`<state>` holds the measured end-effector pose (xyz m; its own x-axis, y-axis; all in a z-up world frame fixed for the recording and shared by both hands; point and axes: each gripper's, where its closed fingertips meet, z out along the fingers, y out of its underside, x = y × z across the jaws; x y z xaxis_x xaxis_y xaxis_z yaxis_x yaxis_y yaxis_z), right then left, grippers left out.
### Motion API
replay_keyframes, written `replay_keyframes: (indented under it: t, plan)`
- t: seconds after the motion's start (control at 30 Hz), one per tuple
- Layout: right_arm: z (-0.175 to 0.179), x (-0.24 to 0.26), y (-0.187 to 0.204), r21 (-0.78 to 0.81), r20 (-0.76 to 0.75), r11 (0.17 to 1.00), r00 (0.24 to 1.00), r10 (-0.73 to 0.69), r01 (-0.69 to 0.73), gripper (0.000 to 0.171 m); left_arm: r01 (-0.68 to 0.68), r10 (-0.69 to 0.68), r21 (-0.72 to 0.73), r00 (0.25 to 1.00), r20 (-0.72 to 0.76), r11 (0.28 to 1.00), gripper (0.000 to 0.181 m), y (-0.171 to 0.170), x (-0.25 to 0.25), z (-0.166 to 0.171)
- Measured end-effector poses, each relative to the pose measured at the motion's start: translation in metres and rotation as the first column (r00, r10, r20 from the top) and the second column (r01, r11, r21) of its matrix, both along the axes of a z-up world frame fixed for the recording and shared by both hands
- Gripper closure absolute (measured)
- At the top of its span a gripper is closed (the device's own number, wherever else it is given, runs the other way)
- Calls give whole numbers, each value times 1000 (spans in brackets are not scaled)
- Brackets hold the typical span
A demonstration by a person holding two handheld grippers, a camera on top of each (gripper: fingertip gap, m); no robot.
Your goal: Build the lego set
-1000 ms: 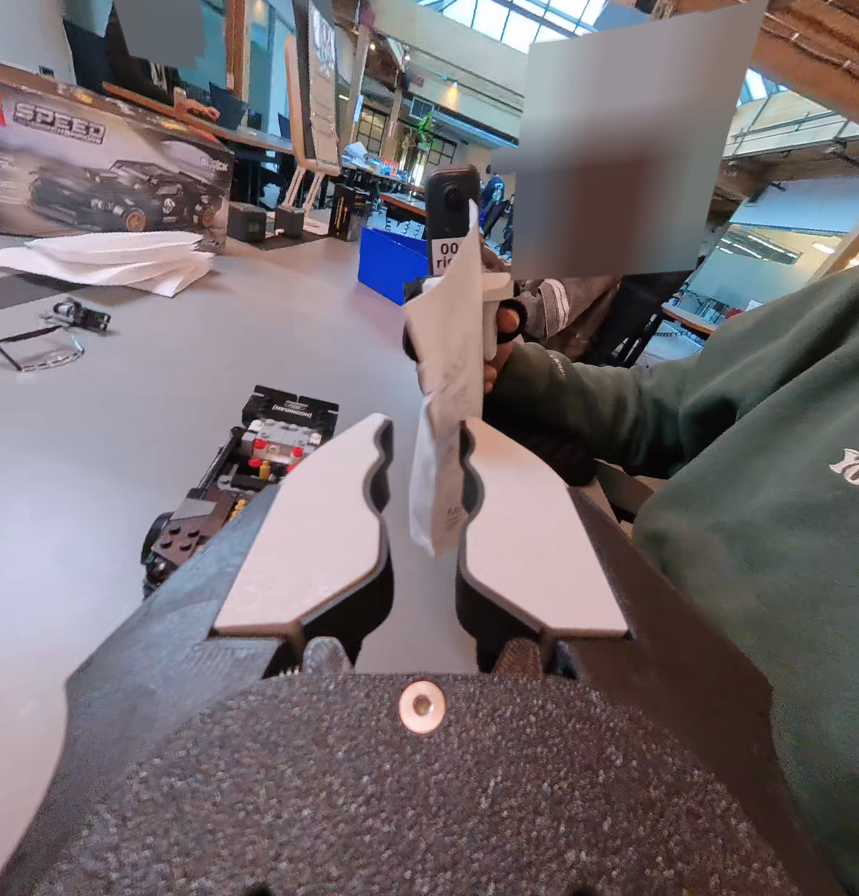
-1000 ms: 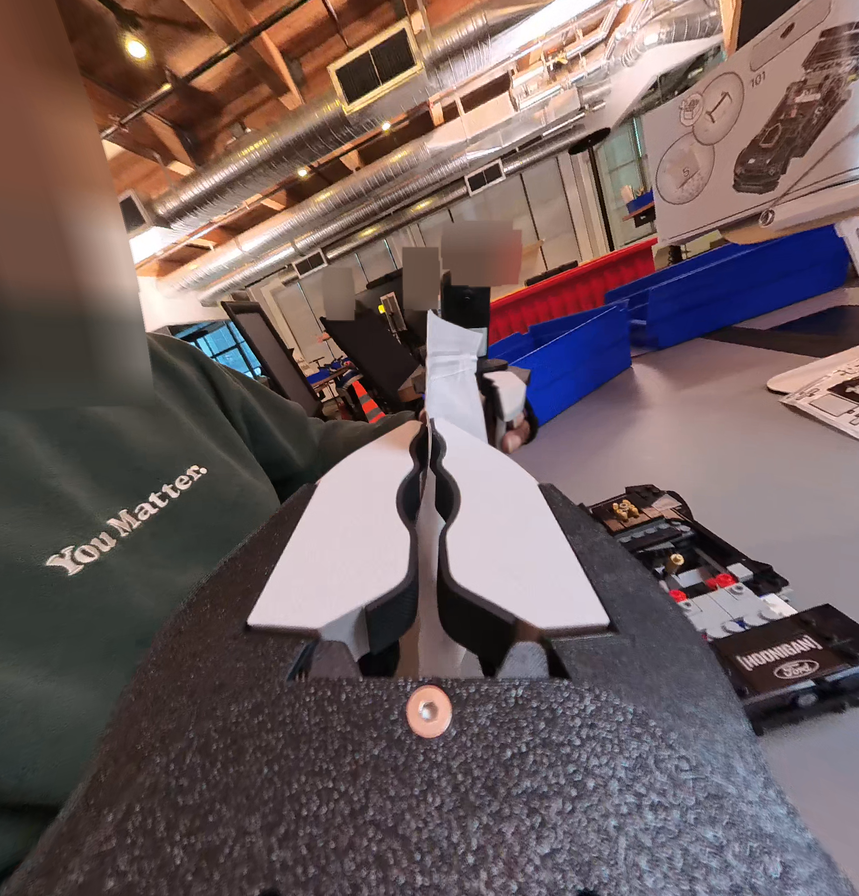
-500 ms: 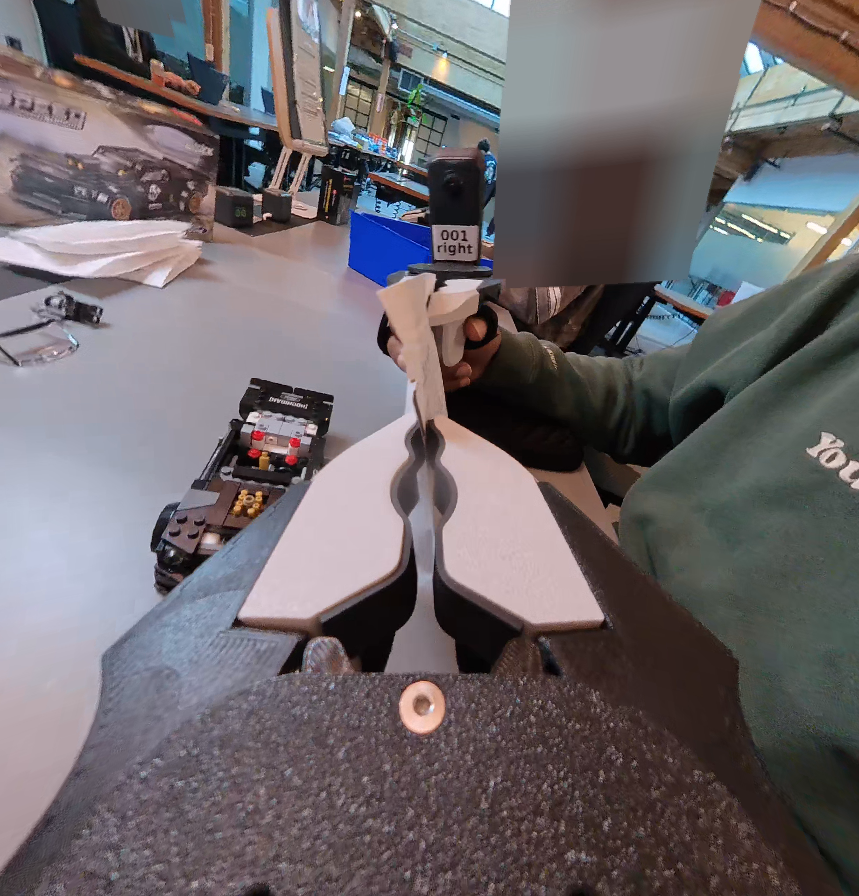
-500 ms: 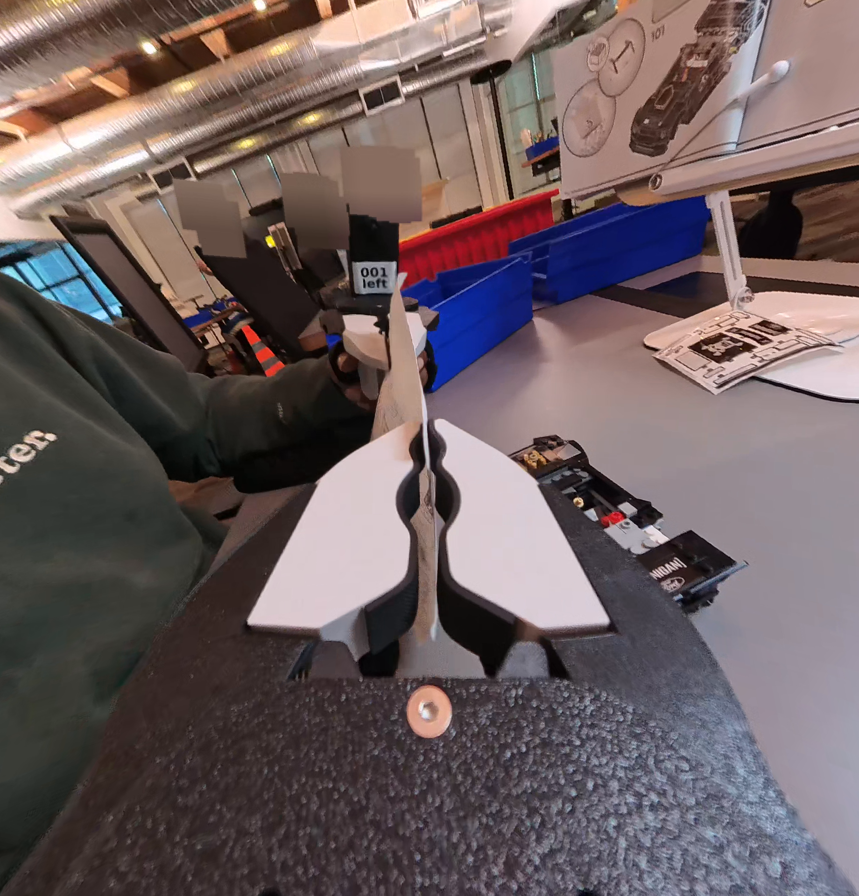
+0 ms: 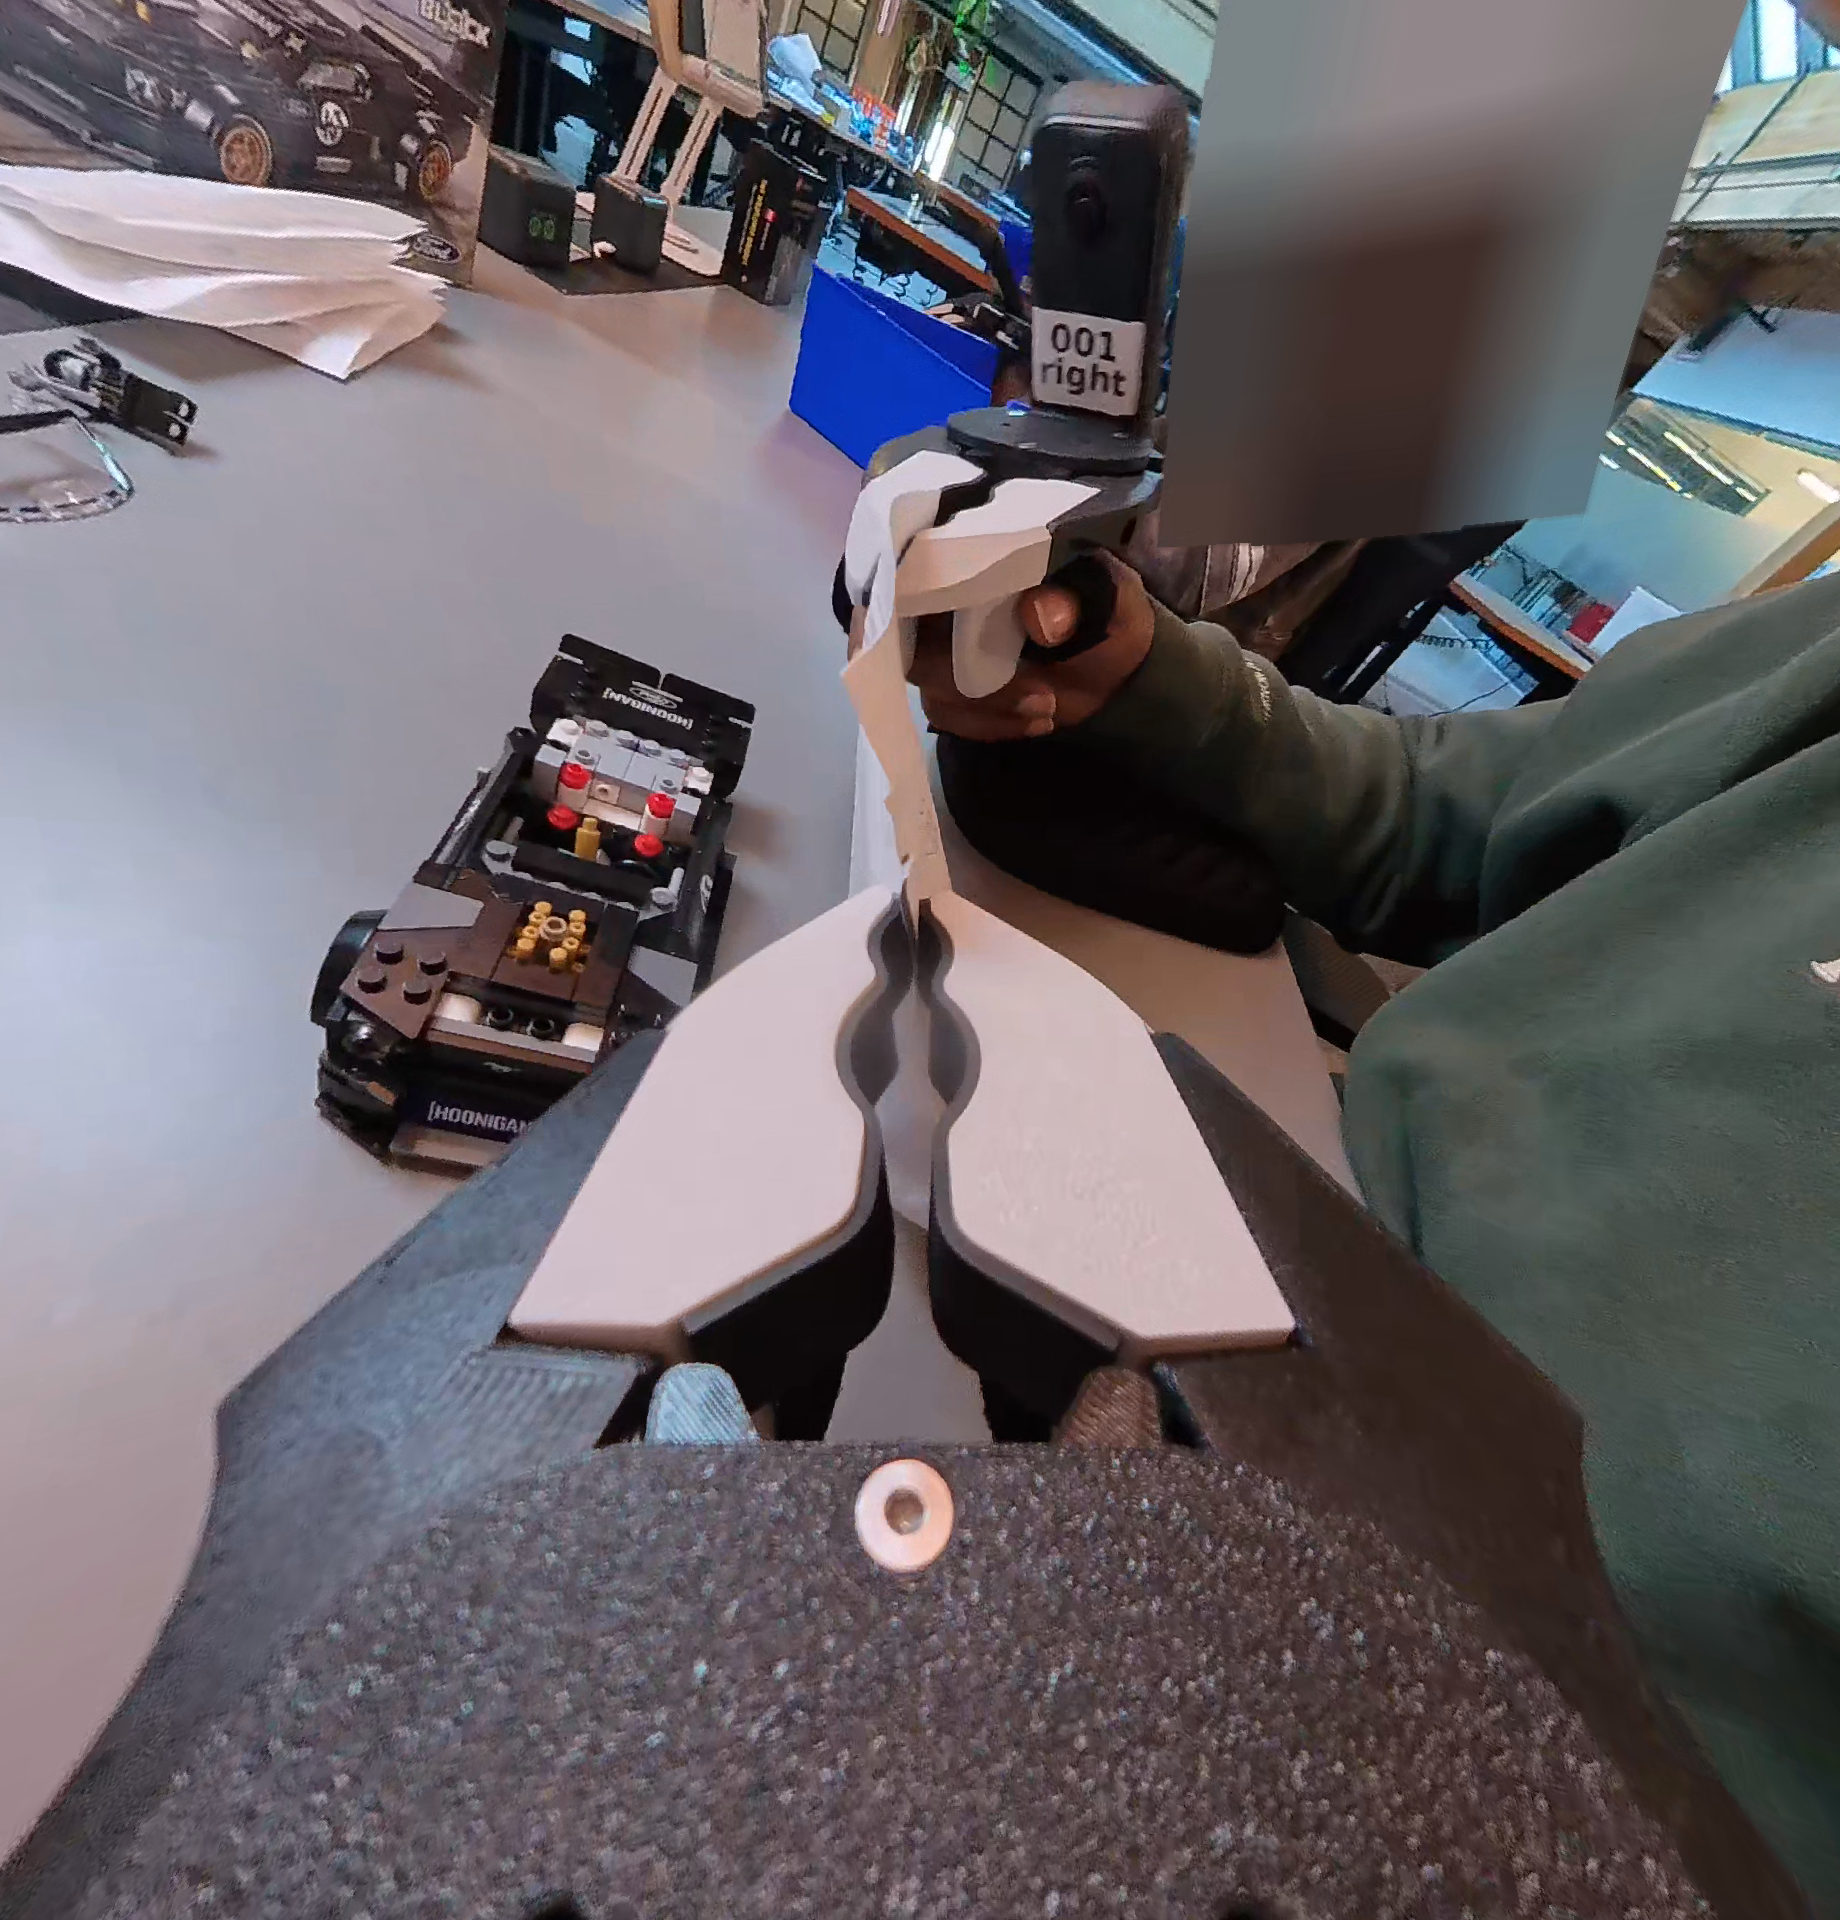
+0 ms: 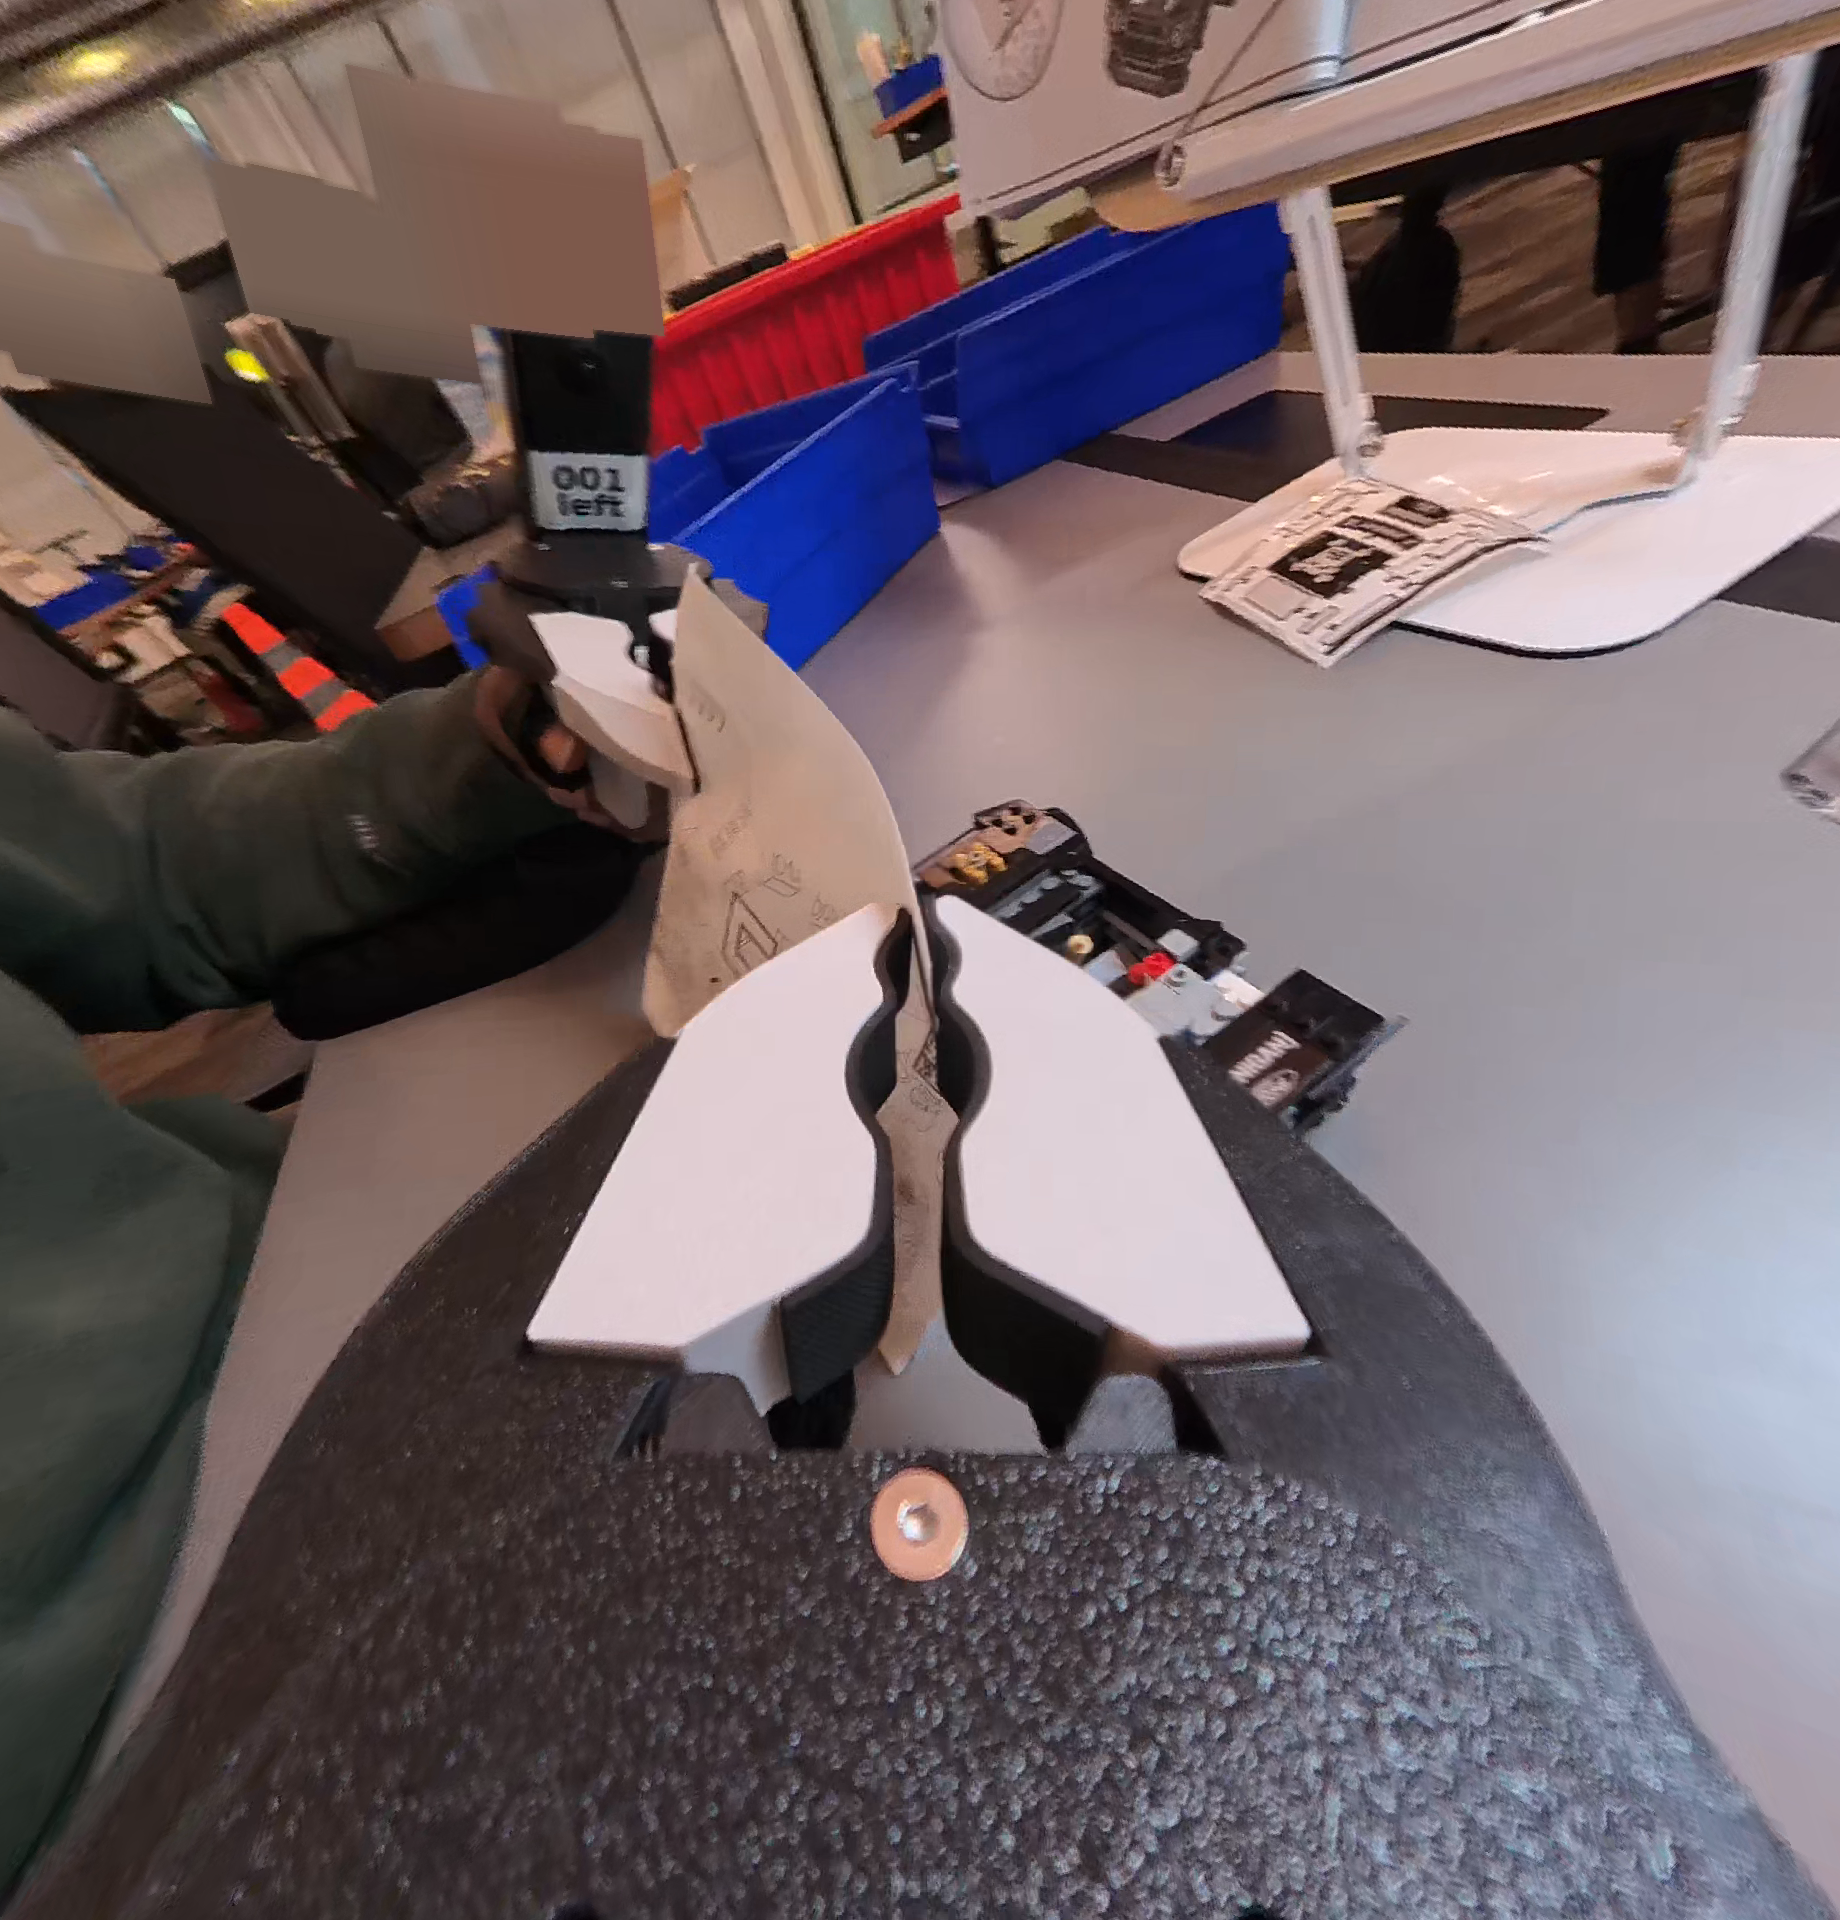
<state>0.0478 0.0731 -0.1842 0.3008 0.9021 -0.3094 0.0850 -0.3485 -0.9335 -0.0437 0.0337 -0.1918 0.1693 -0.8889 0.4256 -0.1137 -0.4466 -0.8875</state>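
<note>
A white paper parts bag (image 6: 770,790) hangs between my two grippers above the table's near edge. My left gripper (image 5: 914,916) is shut on one end of the bag (image 5: 895,748). My right gripper (image 6: 921,920) is shut on the other end. Each gripper also shows farther off in the other's view: the right one (image 5: 957,520) and the left one (image 6: 656,665). The partly built black lego car (image 5: 542,914) stands on the grey table, open on top with red, grey and gold pieces showing. It lies just beyond the right gripper's fingers (image 6: 1155,977).
The lego box (image 5: 220,83) and several flat white paper bags (image 5: 199,260) lie at the far left, with a pair of clear glasses (image 5: 54,457) nearer. A white instruction stand (image 6: 1518,520) with a printed leaflet (image 6: 1352,561) and blue bins (image 6: 895,457) stand behind the car.
My left gripper has shut on the bag, which only the right gripper held before. Both grippers have dropped toward the table and drawn apart, stretching the bag between them.
</note>
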Motion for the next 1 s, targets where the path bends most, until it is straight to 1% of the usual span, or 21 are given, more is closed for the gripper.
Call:
replay_keyframes:
  t: [0.13, 0.23, 0.27, 0.33, 0.4, 0.47, 0.57, 0.67, 0.83, 0.93, 1.0]
  plan:
    - [3, 10, 11, 108, 64, 984, 987, -147, 140, 162, -40, 40, 1, 999, -1, 999, 181, 5, 2, -4]
    - [14, 22, 13, 143, 58, 954, 960, -272, 262, 159, -70, 70, 2, 998, 5, 998, 181, 8, 2, -3]
    - [15, 29, 16, 153, 66, 931, 936, -345, 332, 160, -79, 79, 3, 997, 5, 997, 181, 9, 1, -3]
    - [16, 51, 22, 197, 91, 847, 851, -517, 493, 157, -89, 89, -7, 996, 11, 996, 181, 11, 1, -2]
    - [18, 66, 17, 229, 105, 775, 777, -621, 589, 157, -102, 102, -16, 995, 14, 995, 181, 12, 1, -2]
    - [17, 60, 0, 220, 108, 765, 765, -635, 605, 162, -117, 118, -30, 993, 18, 993, 181, 13, 1, -2]
    - [-1, 32, -31, 193, 163, 797, 783, -601, 572, 171, -136, 140, -90, 989, 47, 987, 180, 14, 4, 0]
    - [-15, 7, -54, 173, 200, 823, 799, -567, 541, 171, -158, 168, -130, 984, 64, 979, 180, 16, 6, -1]
    - [-27, -13, -68, 116, 239, 847, 813, -531, 519, 171, -191, 210, -180, 973, 92, 965, 181, 20, 3, 1]
    - [-31, -13, -69, 119, 259, 843, 803, -537, 525, 171, -192, 221, -227, 969, 110, 955, 181, 22, 1, 1]
    - [-32, -14, -71, 96, 252, 847, 810, -529, 523, 171, -191, 224, -245, 968, 115, 951, 181, 23, 0, 1]
